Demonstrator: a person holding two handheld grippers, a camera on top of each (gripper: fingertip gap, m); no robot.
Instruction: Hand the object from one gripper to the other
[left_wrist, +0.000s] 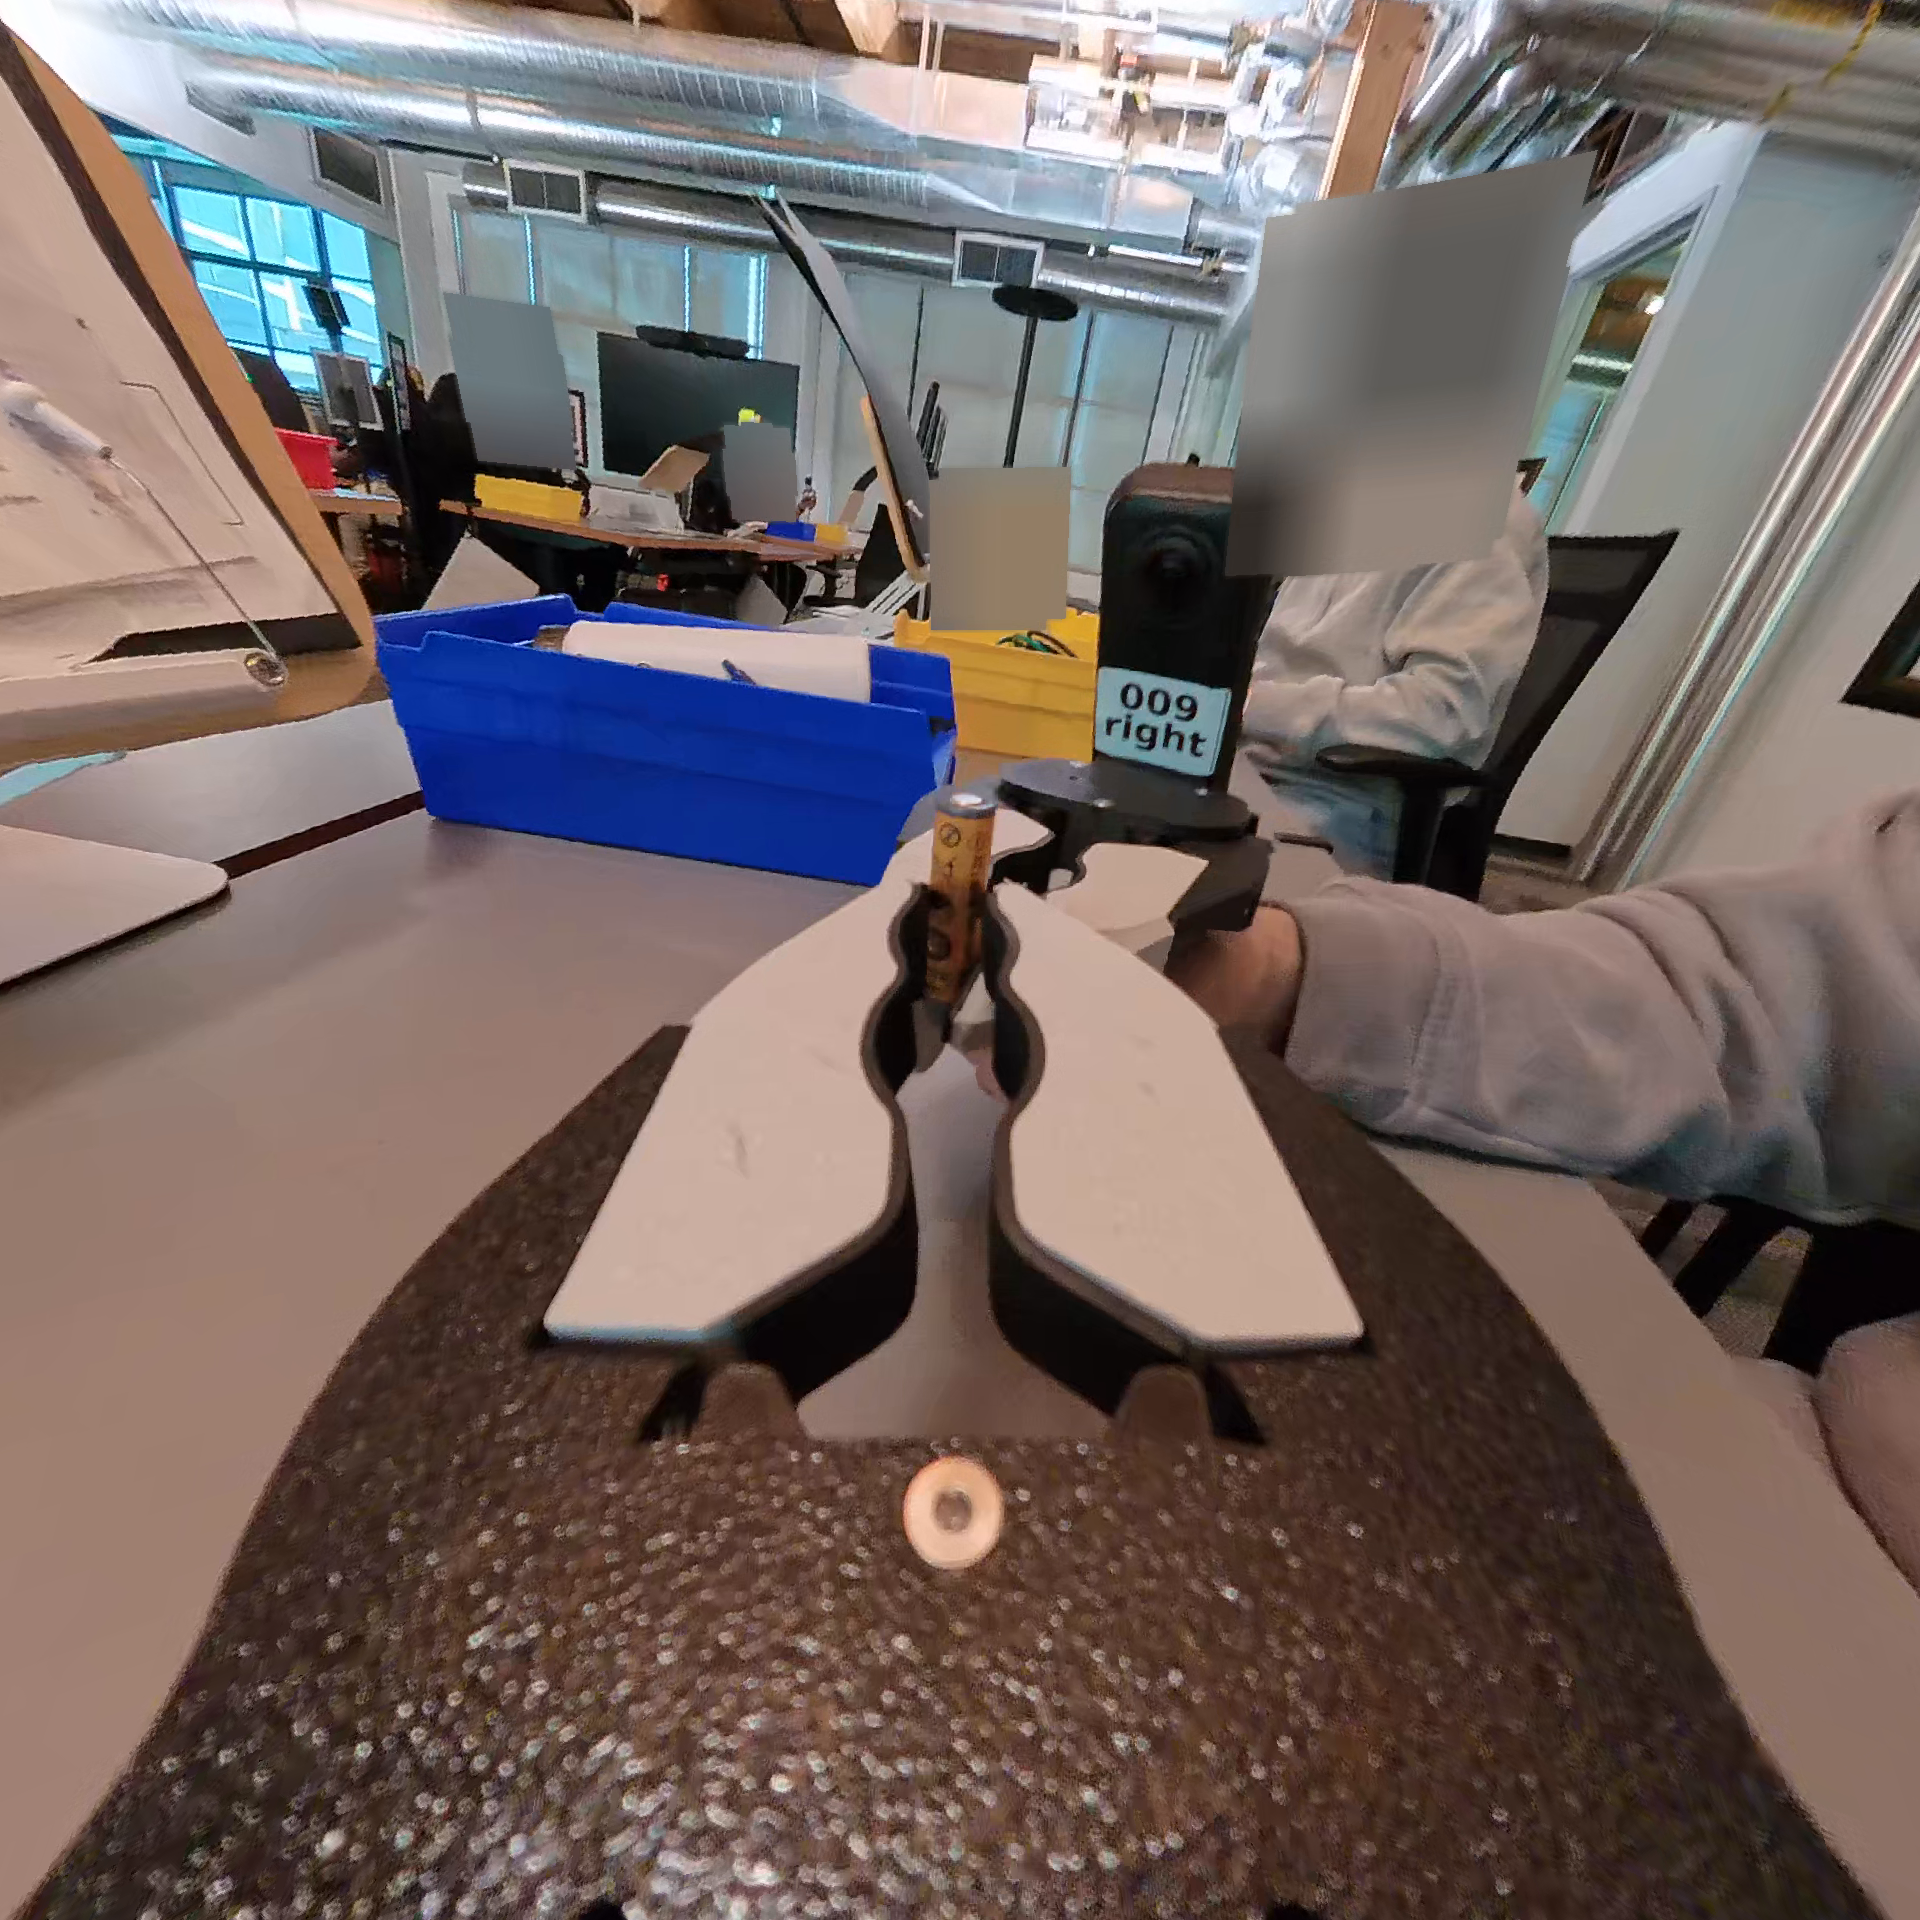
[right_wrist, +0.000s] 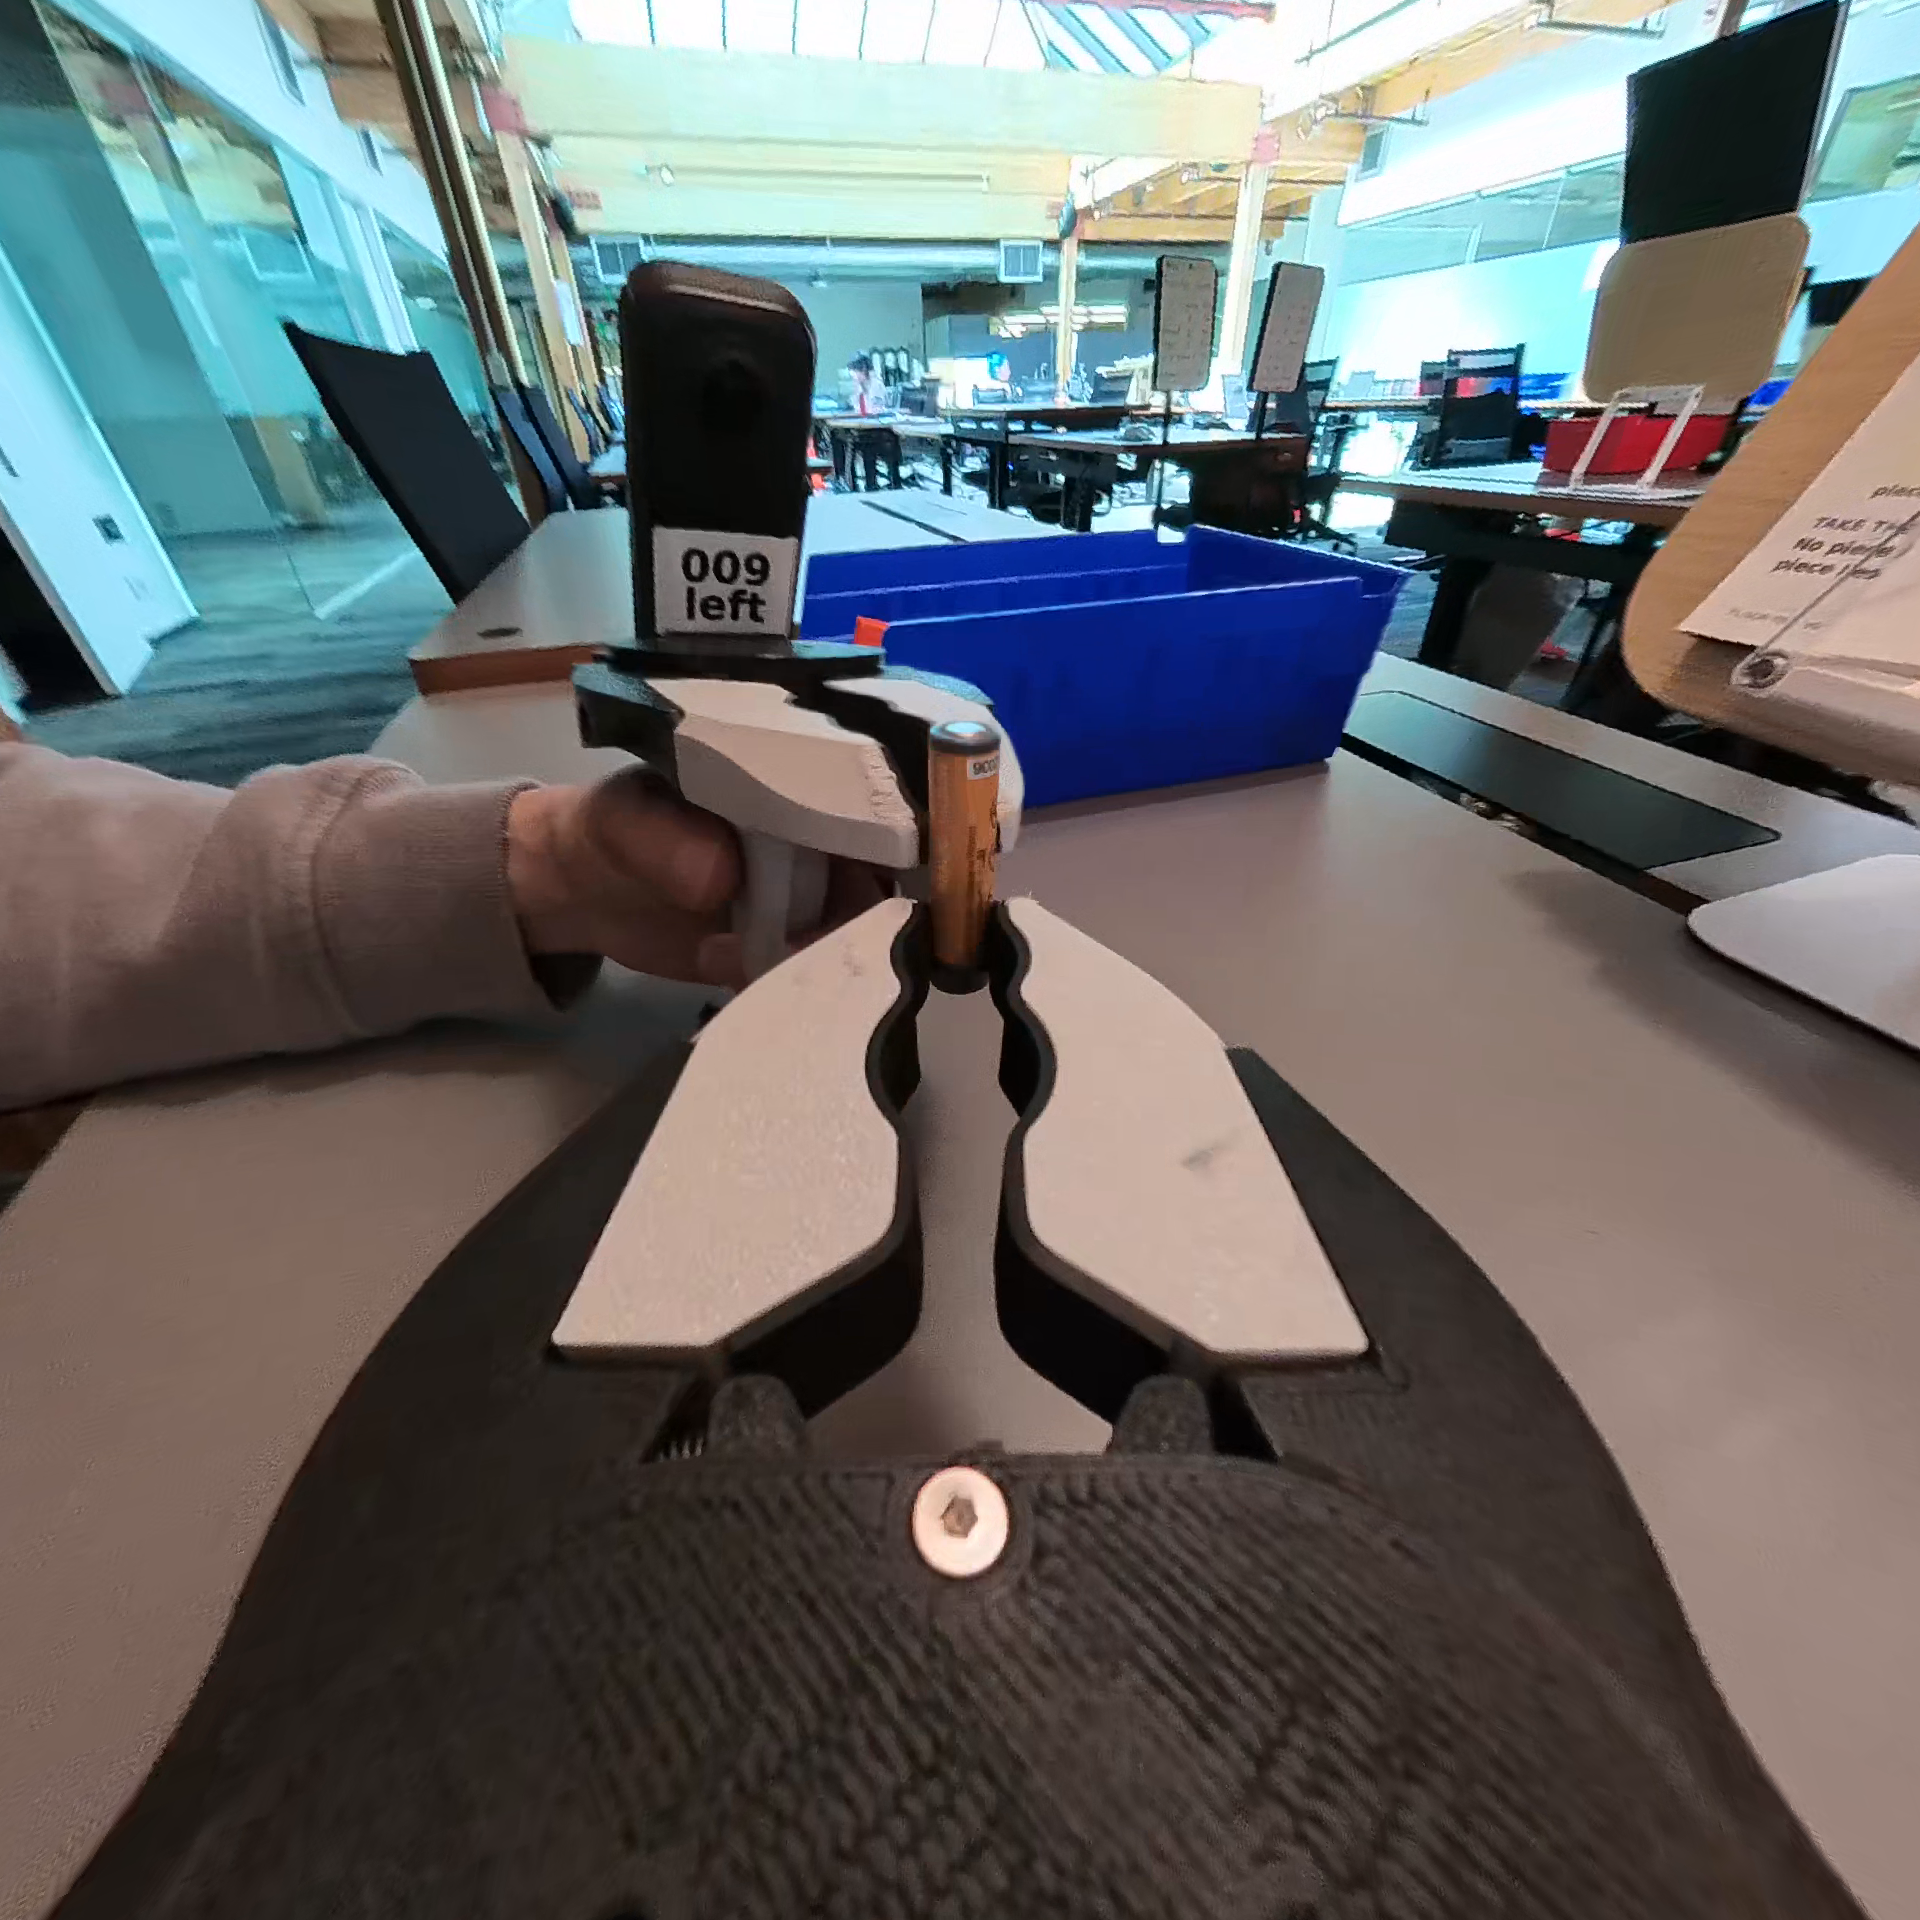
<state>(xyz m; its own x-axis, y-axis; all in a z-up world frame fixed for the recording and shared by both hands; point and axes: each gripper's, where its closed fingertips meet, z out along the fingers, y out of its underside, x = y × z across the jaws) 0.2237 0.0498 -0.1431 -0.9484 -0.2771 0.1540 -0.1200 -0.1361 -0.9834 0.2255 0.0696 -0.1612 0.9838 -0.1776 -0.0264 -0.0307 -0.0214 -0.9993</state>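
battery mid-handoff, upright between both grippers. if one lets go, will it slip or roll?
The battery looks like a rigid, smooth cylinder, so it probably won't flex but could slide in a light grip. The right gripper pinches only its lower end, so it may pivot. Dropped on the table, it would likely roll.

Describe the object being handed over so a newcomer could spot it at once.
Start at the blue bin on the grey table; in front of it the two grippers meet above the tabletop. Upright between their fingers stands a battery, the only slim gold cylinder there, with a silver cap on top and a black band at its base.
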